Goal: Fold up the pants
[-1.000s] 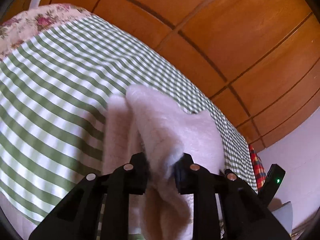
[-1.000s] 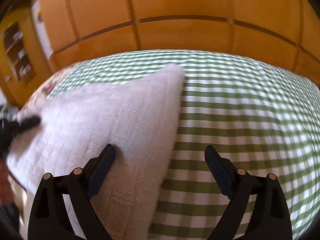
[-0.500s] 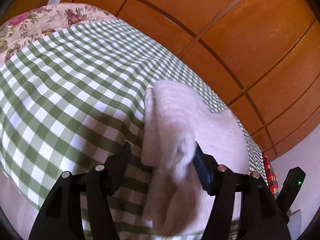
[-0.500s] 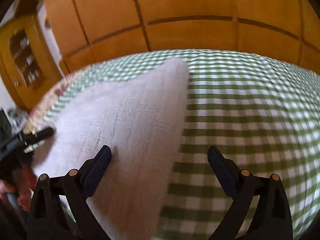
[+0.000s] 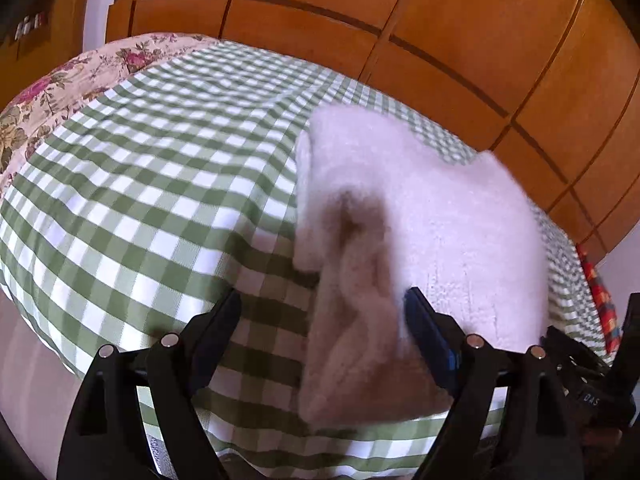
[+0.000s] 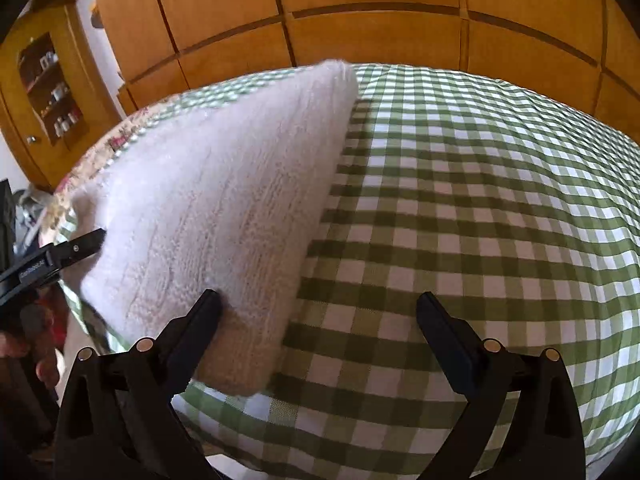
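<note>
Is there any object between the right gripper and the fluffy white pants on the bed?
Nothing visible. The right gripper, jaws open, is directly at the near corner of the folded fluffy white pants on the green checked bedspread.

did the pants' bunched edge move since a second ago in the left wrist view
Yes. The pants dropped from the left hand-held gripper, whose jaws are opening, onto the checked bedspread.

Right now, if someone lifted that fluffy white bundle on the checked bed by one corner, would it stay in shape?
Probably not. The folded pants look like thick, soft fleece, and the loose end sagging by the left hand-held gripper suggests they would droop and unfold. They seem light for their bulk. The fuzzy pile should grip rather than slip.
</note>
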